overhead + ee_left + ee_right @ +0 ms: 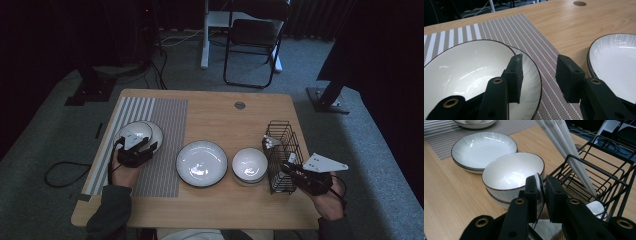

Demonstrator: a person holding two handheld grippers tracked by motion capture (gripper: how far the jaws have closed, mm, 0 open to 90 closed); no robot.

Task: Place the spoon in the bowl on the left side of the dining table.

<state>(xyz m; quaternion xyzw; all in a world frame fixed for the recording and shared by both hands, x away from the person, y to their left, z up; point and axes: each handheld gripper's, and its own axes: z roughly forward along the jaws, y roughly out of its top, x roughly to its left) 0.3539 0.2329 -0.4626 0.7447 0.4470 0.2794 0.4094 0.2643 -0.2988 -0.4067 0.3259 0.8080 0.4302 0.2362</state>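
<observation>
Jaws of the right gripper (541, 195) pinch a white spoon (539, 185) handle-up at the rack (599, 170); left jaws gape over the bowl (469, 72).

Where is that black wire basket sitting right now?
In the high view the wire basket stands on the table's right side, just right of the small bowl, with the right gripper at it.

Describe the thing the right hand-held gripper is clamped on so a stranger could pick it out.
Start at the black wire basket at the table's right end. Inside it stand long white utensils; the right hand-held gripper pinches a white spoon at the basket's near corner. Unlike the straight white sticks leaning beside it, it has a thin, rounded edge.
</observation>
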